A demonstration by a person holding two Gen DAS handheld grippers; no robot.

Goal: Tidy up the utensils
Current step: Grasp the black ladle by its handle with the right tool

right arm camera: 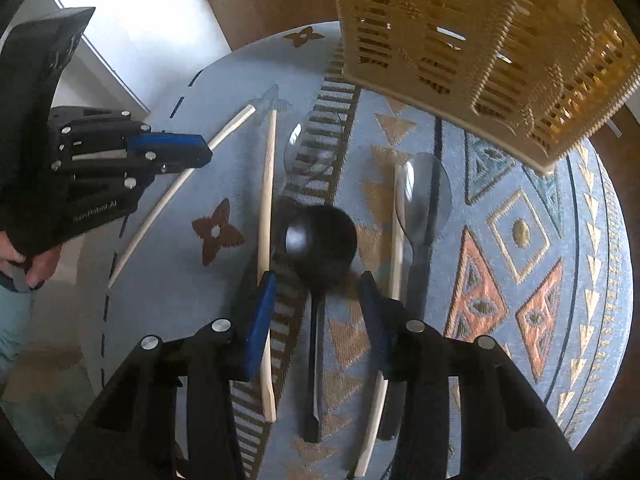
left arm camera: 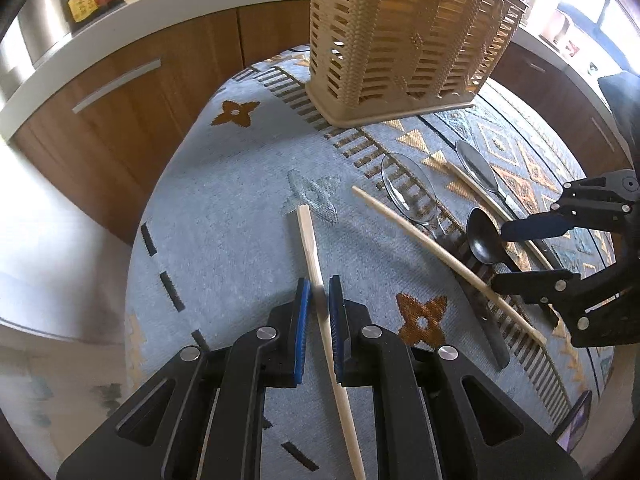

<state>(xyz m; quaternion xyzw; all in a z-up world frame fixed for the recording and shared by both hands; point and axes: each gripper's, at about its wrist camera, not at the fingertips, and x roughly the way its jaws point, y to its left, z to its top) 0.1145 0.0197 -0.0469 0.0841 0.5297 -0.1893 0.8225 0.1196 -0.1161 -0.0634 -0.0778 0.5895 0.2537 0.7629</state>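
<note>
My left gripper pinches wooden chopstick, lifted off patterned cloth. My right gripper spread, straddling black spoon, not yet gripping. Step in hand, I judge: picking up. Beyond, slatted utensil basket waits; next: close on handle, carry over.

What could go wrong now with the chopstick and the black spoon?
1. The left gripper pinches one chopstick near its middle, so the long ends could swing or slip on the way to the basket.
2. The right gripper hangs open over the black spoon, with chopsticks close on both sides. Closing there might catch or nudge a neighbouring chopstick too.
</note>
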